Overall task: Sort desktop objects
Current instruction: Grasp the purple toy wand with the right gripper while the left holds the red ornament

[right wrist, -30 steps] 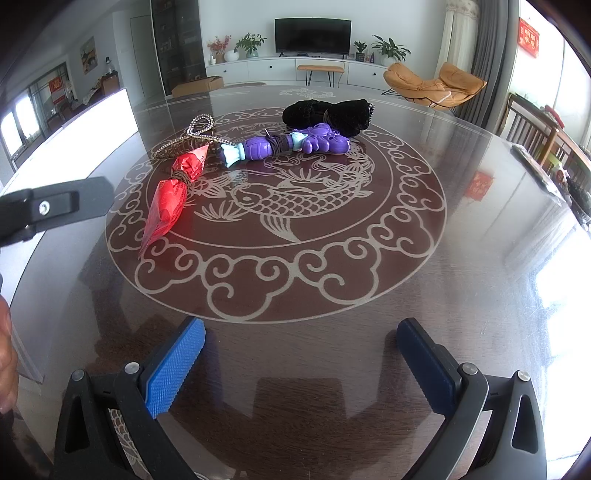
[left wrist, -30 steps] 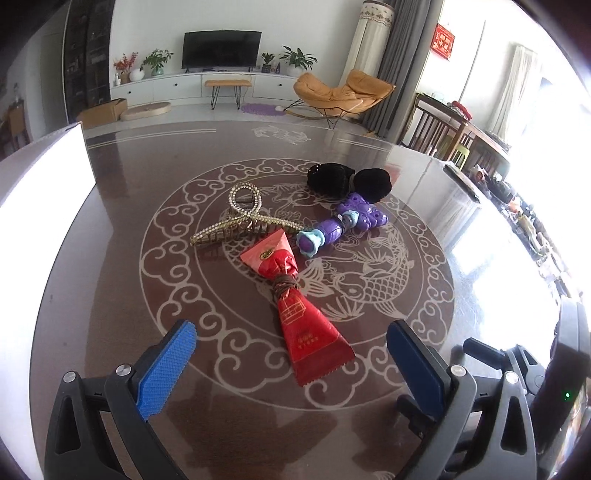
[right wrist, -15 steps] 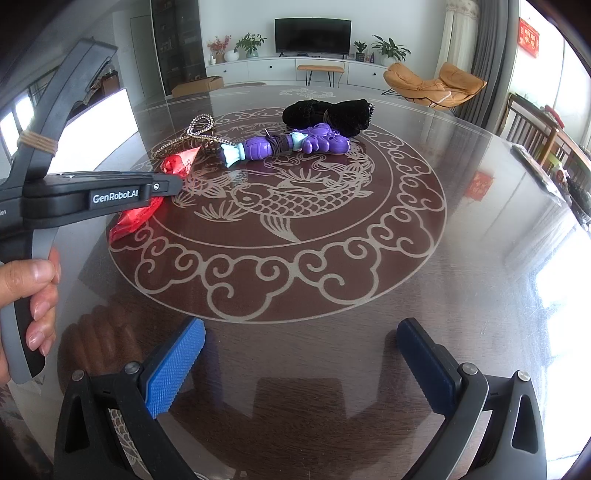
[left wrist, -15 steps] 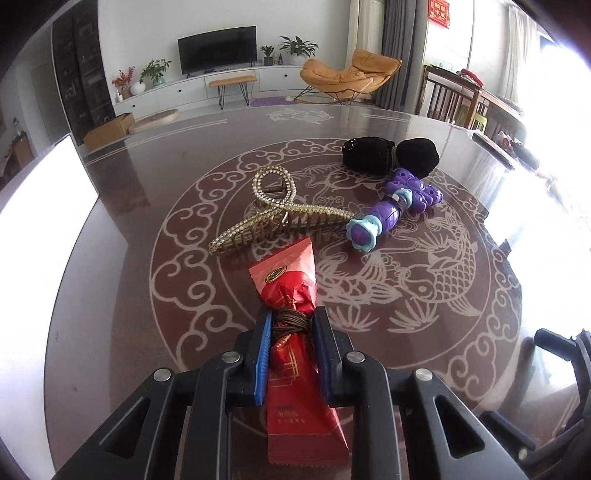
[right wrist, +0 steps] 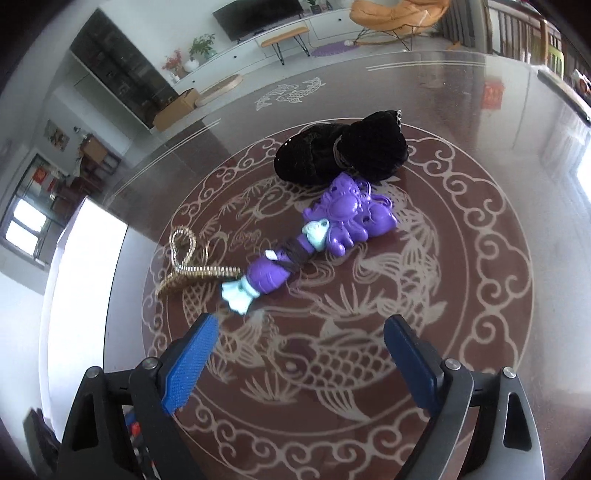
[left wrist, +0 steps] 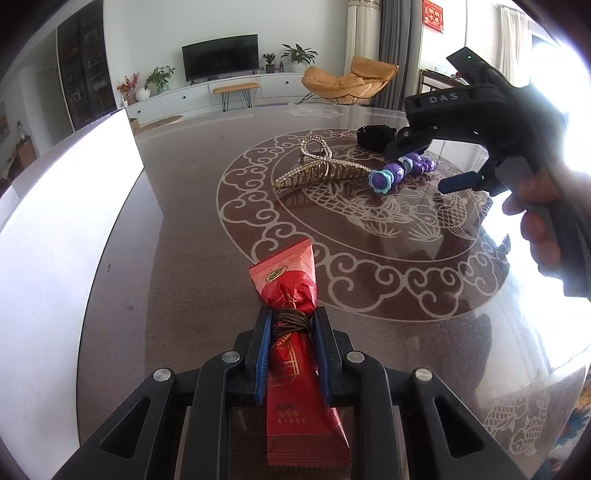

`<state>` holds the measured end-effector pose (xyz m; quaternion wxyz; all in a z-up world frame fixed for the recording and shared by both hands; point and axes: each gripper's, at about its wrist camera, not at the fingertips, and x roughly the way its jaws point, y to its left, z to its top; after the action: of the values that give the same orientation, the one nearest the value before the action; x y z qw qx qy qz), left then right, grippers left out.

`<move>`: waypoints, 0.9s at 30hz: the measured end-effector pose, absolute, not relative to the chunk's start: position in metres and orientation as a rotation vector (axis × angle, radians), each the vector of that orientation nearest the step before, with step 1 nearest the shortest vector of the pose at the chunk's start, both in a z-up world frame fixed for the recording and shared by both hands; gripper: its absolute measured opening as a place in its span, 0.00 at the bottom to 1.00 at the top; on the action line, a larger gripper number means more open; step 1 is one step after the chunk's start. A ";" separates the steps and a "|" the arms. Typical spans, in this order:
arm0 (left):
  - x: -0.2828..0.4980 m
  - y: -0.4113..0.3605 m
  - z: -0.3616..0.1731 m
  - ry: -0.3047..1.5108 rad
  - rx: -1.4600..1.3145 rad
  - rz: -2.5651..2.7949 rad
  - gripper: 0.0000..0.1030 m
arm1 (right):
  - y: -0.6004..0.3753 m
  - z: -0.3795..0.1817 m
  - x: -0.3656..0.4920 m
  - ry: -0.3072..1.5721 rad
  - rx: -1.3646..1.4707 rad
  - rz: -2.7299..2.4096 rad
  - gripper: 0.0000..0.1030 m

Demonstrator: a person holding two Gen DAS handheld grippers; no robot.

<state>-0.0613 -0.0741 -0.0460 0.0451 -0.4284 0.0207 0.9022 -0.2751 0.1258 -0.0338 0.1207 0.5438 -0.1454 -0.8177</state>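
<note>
Hair claw (left wrist: pixel 325 170) left of toy (left wrist: pixel 400 171) — pouch (right wrist: pixel 343 151) behind, all on table (left wrist: pixel 192 236).

- Bright daylight pours in from about 2 o'clock in the left wrist view, washing that side white.
- The shiny table (left wrist: pixel 192 236) shows glare and soft shadows.
- Edges bend round and go dark.

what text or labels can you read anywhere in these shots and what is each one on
"DAS": raised letters on the black body of the right gripper, seen in the left wrist view.
Gold print and round emblem on the red packet held in the left gripper: too small to read.
Red hanging on the far wall: characters too blurred to read.
</note>
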 end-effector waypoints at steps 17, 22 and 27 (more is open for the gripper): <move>-0.066 -0.074 -0.046 0.024 -1.305 2.747 0.20 | 0.093 -0.029 -0.238 0.076 1.485 -2.510 0.43; -0.056 -0.073 -0.047 -0.028 -1.297 2.739 0.20 | 0.119 -0.032 -0.162 0.170 1.417 -2.445 0.43; -0.042 -0.071 -0.043 -0.019 -1.257 2.751 0.20 | 0.125 -0.038 -0.149 0.237 1.422 -2.428 0.46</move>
<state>-0.0417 -0.0707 -0.0426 0.0585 -0.4150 -0.0063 0.9079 -0.1486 0.1255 -0.0375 0.1584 0.4972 0.0827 -0.8491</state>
